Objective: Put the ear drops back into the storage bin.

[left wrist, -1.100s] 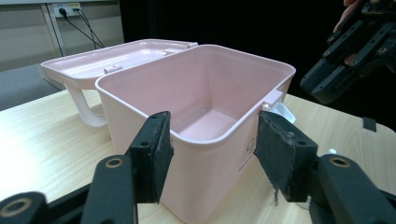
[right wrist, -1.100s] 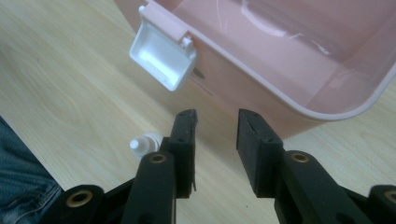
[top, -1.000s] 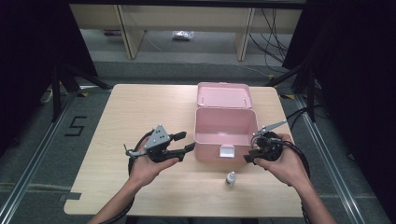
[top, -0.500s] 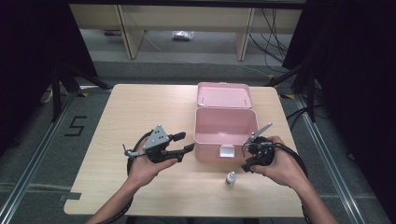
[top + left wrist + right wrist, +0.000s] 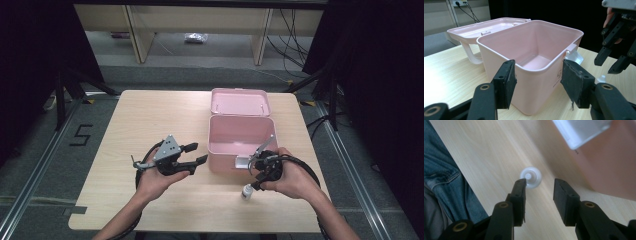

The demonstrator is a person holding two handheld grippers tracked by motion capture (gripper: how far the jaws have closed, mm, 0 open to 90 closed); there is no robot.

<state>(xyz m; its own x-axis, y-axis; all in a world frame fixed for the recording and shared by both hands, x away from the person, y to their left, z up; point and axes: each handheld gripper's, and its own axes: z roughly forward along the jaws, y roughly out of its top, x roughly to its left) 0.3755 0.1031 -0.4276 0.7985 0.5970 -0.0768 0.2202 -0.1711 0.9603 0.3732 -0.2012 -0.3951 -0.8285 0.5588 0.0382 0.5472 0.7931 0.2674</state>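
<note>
- Right gripper (image 5: 256, 176) hangs above the small white bottle (image 5: 246, 191), pointing down at it; jaws wide apart, have just been opening, nothing clamped.
- In the right gripper view the bottle (image 5: 531, 177) stands upright on the surface (image 5: 486, 157), seen from above, just past the tip of one jaw, not between the pads.
- Bottle sits near the front right corner of the pink box (image 5: 240, 136), apart from it.
- Box is open, lid (image 5: 240, 101) folded back flat behind it, clear latch (image 5: 242, 161) hanging on the front wall.
- Left gripper (image 5: 196, 154) held level just left of the box, jaws apart, holding nothing.
- Left gripper view: box (image 5: 531, 62) dead ahead, interior looks bare.
</note>
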